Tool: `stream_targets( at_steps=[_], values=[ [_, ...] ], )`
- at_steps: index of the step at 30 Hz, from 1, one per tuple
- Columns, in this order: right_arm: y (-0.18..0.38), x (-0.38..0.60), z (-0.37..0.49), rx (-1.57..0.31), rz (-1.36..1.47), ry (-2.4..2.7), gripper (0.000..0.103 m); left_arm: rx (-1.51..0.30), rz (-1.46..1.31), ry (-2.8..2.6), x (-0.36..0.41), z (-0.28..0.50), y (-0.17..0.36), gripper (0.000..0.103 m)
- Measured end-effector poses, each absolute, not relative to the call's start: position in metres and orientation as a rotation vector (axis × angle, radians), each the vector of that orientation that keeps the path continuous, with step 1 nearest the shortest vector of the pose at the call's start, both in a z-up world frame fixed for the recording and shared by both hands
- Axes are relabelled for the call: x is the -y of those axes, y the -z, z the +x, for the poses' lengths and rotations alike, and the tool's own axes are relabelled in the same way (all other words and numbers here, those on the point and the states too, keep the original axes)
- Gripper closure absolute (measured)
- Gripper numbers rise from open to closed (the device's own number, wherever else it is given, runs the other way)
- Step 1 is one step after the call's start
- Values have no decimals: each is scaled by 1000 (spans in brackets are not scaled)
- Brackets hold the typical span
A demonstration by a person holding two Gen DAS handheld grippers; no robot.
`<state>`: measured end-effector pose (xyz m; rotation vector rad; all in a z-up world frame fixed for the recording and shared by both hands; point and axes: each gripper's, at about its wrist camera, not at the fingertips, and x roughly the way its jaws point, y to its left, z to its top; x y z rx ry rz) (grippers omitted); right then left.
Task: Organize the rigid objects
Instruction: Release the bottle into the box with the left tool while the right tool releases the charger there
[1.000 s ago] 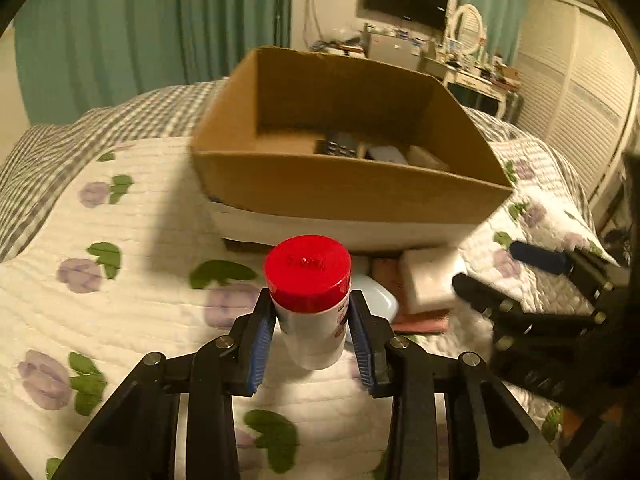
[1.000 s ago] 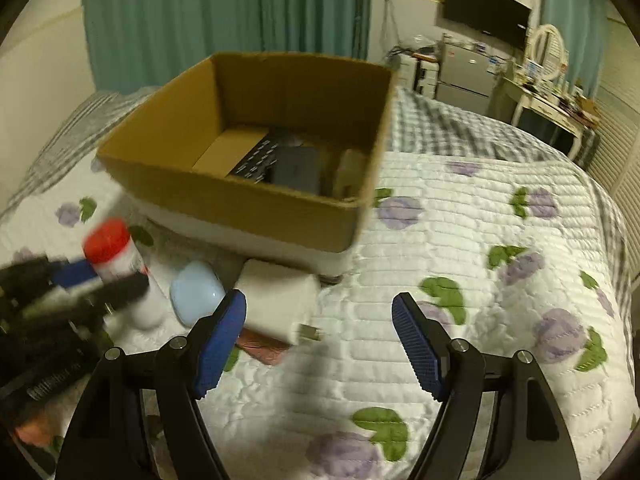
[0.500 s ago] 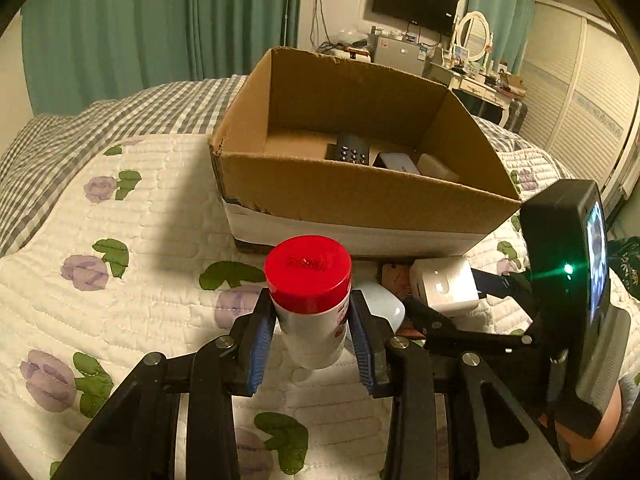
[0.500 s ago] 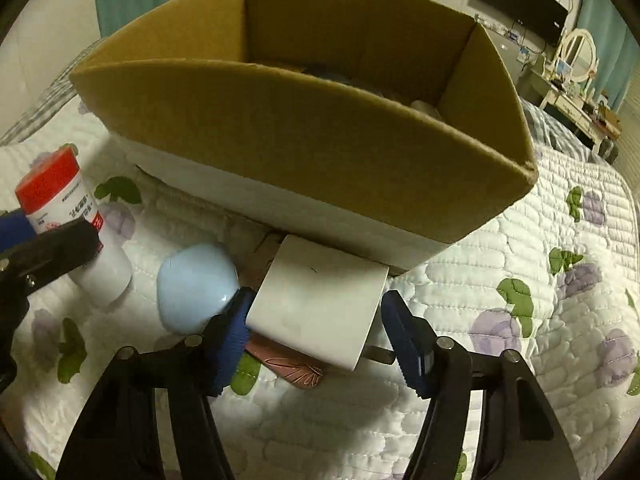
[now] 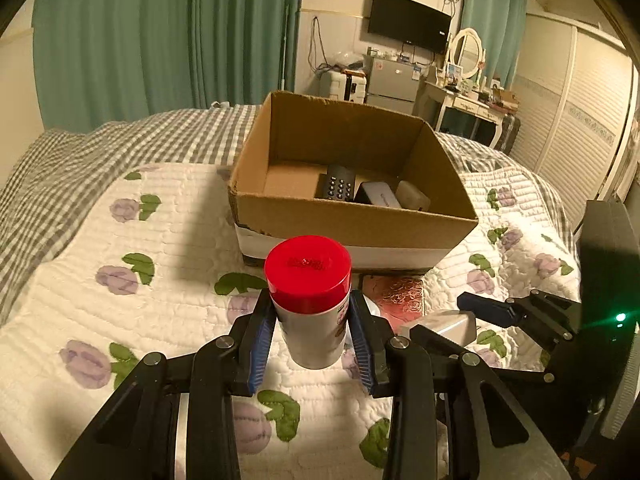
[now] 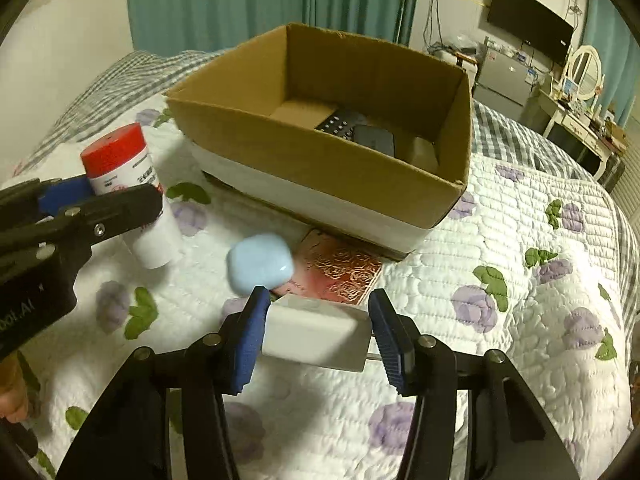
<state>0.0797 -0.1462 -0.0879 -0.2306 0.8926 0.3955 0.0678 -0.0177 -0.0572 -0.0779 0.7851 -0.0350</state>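
Left gripper [image 5: 310,338] is clamping the white plastic bottle with the red cap [image 5: 309,295] between its blue pads, just short of the open cardboard box [image 5: 352,216]. Right gripper [image 6: 318,338] is squeezing a white plug-in charger block [image 6: 316,332] above the floral quilt [image 6: 500,340].

Home bedroom: quilted floral bed [image 5: 168,240], teal curtains [image 5: 168,40], wall TV [image 5: 408,24], vanity mirror [image 5: 466,50], small fridge [image 5: 390,80], louvred wardrobe doors [image 5: 580,128] far right.
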Motion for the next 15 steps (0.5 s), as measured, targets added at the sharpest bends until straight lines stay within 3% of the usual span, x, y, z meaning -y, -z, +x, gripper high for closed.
stream_targets(
  at_steps=[7,15],
  values=[
    [37,153,57,-778,-169,-429,52,-704,-71,60,21,68,13,66],
    [-31,160,87,-634,-147,-413,52,-645,12,83,23,131,-23,66]
  ],
)
